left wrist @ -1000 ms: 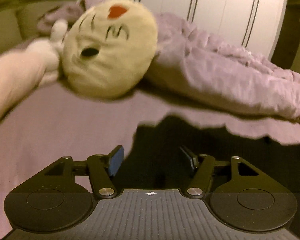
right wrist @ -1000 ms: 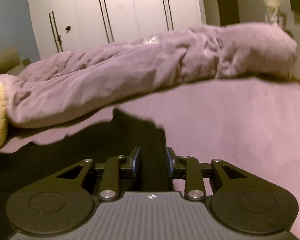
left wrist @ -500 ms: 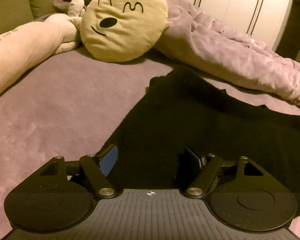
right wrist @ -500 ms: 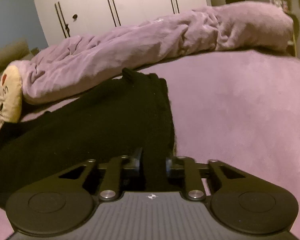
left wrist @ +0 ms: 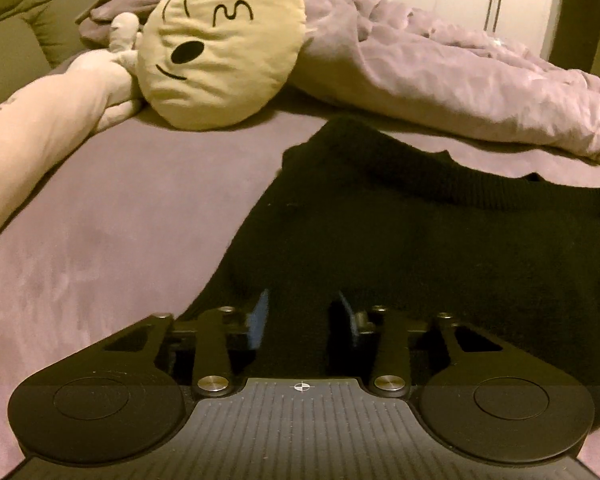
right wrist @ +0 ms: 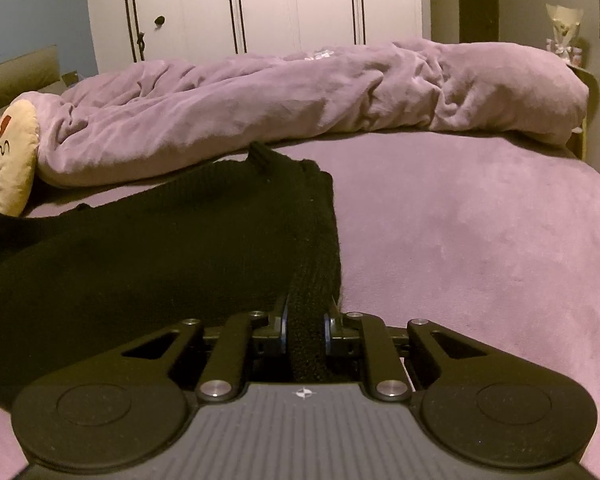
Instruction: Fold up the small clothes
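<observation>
Left wrist view: my left gripper [left wrist: 300, 318] has been closing its jaws, still apart, astride the black garment [left wrist: 420, 240] spread on the bed [left wrist: 120, 220]. Right wrist view: my right gripper [right wrist: 306, 326] pinches the garment's ribbed right edge, its length running straight ahead.

One black knitted garment [left wrist: 440, 248] lies spread on one bed covered in mauve plush fabric [left wrist: 120, 220]. One rumpled mauve duvet [right wrist: 300, 100] runs along the far side. One round cream cushion with an embroidered face and red heart [left wrist: 224, 48] sits beside one long pale plush toy [left wrist: 40, 128]. Two black hand-held grippers show, one per view.
</observation>
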